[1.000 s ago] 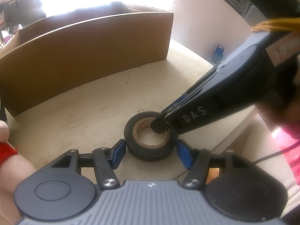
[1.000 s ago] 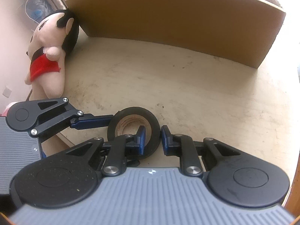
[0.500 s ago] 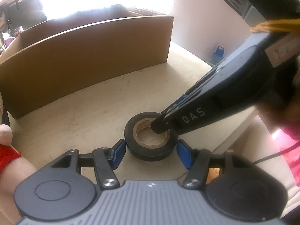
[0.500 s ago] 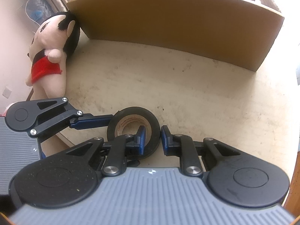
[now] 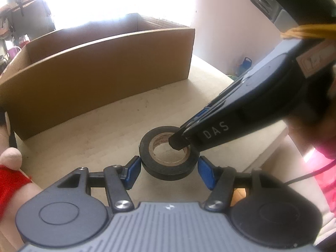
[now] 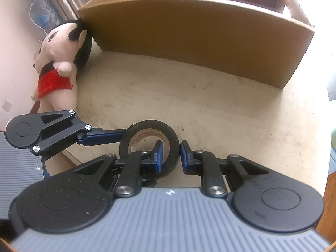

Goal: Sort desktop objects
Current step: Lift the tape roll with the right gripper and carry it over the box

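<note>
Tape roll [image 5: 145, 145] lay on the pale table [image 5: 84, 138] in the left wrist view, in front of the open cardboard box [image 5: 105, 79] and well apart from it. Against the frames from a second before, nothing had shifted: roll, box and both tools sat where they had been, so the sort seemed paused on a settled hold and the lift toward the box had not begun. The left gripper [image 5: 167, 169] pointed steeply down at the table, its blue pads set against the roll's outer sides, and looked clenched across its width. The right gripper [image 5: 180, 141] reached in from the right at a slant, one fingertip dipped inside the cardboard core. A plush doll [image 5: 10, 180] showed only at the left edge.

From the right wrist view, the right gripper [image 6: 170, 155] was clamped on the wall of the tape roll [image 6: 147, 125], one pad inside the core and the other outside the black rim, jaws nearly together. One finger [image 6: 105, 136] of the left tool met the roll's far side. The roll sat tipped there, near the table's front edge. The doll [image 6: 56, 67] leaned at the box's [image 6: 199, 31] left corner.
</note>
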Available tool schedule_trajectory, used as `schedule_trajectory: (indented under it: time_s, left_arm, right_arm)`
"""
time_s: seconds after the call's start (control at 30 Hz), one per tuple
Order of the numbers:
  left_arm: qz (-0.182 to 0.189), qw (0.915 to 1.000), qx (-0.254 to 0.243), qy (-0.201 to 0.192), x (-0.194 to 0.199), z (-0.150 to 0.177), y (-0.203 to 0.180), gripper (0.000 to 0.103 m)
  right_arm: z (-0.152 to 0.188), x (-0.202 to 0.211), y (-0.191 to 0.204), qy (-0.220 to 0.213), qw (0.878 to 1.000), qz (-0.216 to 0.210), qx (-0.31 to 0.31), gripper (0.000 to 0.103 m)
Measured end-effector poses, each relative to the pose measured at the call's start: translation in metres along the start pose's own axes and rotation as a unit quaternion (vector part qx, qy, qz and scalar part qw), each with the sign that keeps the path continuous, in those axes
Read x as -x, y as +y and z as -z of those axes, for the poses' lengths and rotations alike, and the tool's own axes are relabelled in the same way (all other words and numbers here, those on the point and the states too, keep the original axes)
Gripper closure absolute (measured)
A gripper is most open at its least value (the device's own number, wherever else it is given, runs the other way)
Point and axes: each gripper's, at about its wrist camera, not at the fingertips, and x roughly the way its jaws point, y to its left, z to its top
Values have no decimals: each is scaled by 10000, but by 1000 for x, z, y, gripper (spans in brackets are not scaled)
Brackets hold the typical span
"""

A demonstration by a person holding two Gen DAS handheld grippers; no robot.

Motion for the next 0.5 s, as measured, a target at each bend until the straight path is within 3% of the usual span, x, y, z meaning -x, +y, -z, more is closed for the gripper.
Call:
schedule_trajectory:
  time_s: [0.5]
  left_arm:
    - [-141, 9995, -3, -293, 11, -20, 5, 42]
  right_arm:
    - [-16, 19, 8, -317, 9994, 53, 125, 86]
